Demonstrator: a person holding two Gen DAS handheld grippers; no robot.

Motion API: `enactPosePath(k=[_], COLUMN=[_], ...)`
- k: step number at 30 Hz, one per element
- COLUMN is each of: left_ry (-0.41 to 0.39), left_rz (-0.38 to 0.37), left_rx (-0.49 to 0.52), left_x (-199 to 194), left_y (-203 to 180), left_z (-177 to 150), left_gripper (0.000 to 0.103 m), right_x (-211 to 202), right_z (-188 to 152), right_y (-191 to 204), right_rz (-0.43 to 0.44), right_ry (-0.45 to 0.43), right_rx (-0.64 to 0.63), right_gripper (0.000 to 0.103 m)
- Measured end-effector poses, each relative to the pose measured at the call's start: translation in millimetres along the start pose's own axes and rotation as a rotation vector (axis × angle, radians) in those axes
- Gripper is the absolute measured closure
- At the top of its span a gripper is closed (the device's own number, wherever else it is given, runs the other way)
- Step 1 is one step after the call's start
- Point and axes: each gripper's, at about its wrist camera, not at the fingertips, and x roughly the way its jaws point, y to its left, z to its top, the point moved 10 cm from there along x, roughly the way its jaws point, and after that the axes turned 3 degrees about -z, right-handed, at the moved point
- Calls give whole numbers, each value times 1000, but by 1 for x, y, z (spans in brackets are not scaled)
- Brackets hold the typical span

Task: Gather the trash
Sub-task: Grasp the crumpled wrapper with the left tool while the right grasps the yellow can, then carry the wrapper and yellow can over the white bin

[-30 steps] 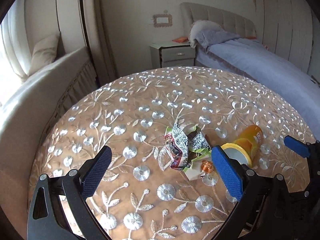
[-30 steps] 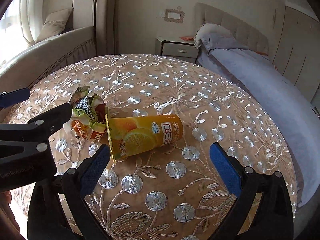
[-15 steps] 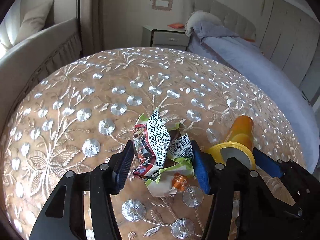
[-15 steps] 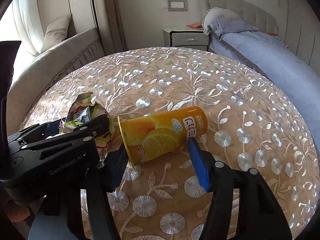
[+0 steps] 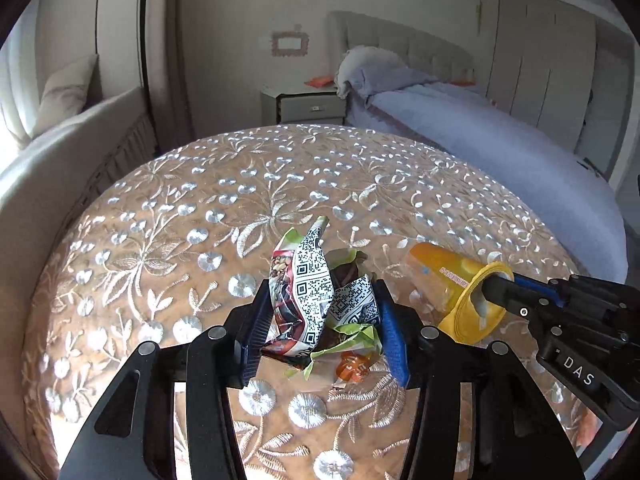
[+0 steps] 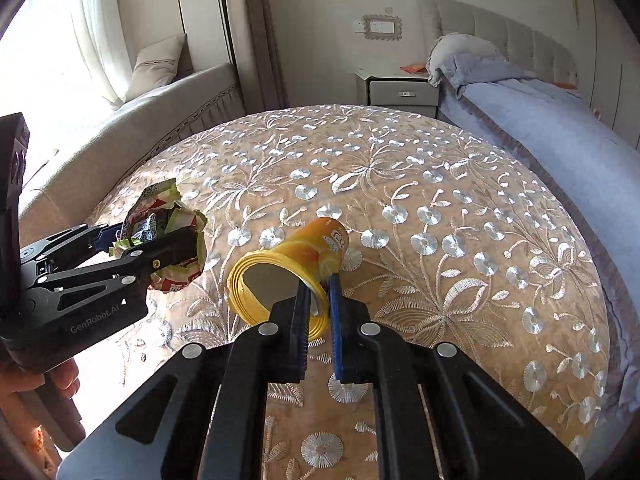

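Note:
My left gripper [image 5: 322, 322] is shut on a crumpled snack wrapper [image 5: 316, 300] with QR codes and green edges, held just above the round embroidered table [image 5: 224, 216]. My right gripper [image 6: 319, 312] is shut on the rim of an orange paper cup [image 6: 304, 258], one finger inside its mouth, one outside. The cup [image 5: 452, 284] also shows in the left wrist view at right, tilted, with the right gripper [image 5: 500, 288] on its rim. The wrapper [image 6: 164, 232] and left gripper [image 6: 156, 236] show at left in the right wrist view.
A small orange scrap [image 5: 354, 366] hangs or lies below the wrapper. A sofa [image 6: 132, 120] curves along the table's left side. A bed [image 6: 540, 120] and a nightstand [image 6: 400, 88] stand beyond the table.
Both grippers went from wide open to shut: the left closed on the wrapper, the right closed on the cup's rim. The cup has tipped up off the table.

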Motion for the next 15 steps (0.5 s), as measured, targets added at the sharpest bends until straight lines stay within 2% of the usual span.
enactPosePath(k=[4, 10, 15], left_ry=[-34, -65, -64], left_rz=[-31, -107, -197], left_rx=[46, 126, 218], left_x=[-38, -80, -100], left_y=[-38, -107, -173], left_z=[-20, -46, -68], left_gripper=[54, 54, 54], right_x=[-48, -112, -168], right_z=[-25, -65, -101], right_y=[-16, -51, -100], right_rz=[16, -12, -97], right_ry=[-23, -42, -66], right_rx=[27, 54, 102], right_gripper=[94, 94, 94])
